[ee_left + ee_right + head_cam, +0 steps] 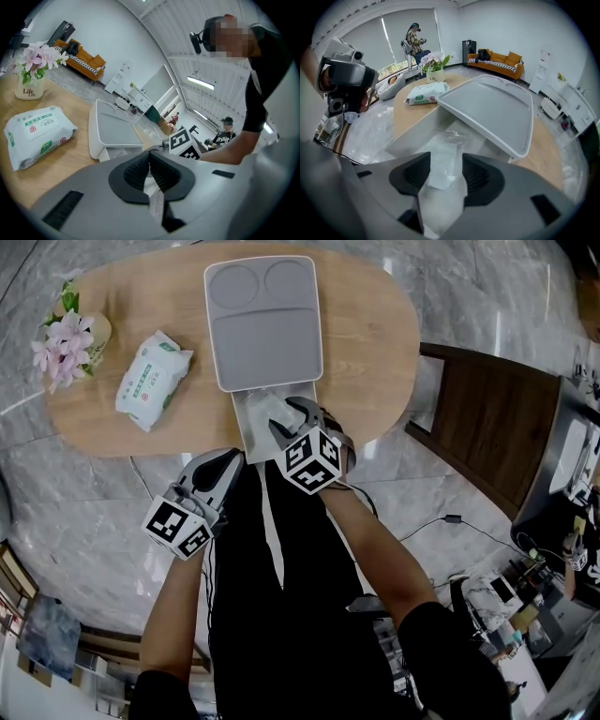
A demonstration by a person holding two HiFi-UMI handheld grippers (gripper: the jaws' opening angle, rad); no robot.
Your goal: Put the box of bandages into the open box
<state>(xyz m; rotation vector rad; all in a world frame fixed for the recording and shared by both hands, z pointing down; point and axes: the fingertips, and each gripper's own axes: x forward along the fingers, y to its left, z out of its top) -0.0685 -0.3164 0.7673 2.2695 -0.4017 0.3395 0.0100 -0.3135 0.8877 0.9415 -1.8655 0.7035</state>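
1. Left gripper [150,160]: nearest to me, held off the near edge of the table [375,334], just beside the right one and not touching the open box [246,427]. Its jaws are closed together. A pale sliver shows at their seam and I cannot identify it; nothing of the task is in them. I judge it parked here so as not to obstruct the placing. My left forearm runs forward and the gripper dips only slightly.
2. Right gripper [446,158]: over the near edge of the table, directly above the base of the open box. Its jaws stand wide apart. The box of bandages [445,143], wrapped in clear film, stands between them. The pads do not appear to press on it, so I judge the grip slack.
3. Right arm pose: forearm reaching forward, gripper tipped steeply down with its marker cube uppermost. The jaws therefore aim into the base, which suits lowering the item in.
4. Open box: the base sits at the near edge and the lid [264,324] is raised behind it, leaving the base accessible from my side. I cannot confirm whether the box of bandages rests on the base floor; it is within or just above the base.
5. Farther off: a pack of wipes [153,379] lies toward the left edge and a flower vase [75,334] stands at the far left, both well apart from the open box
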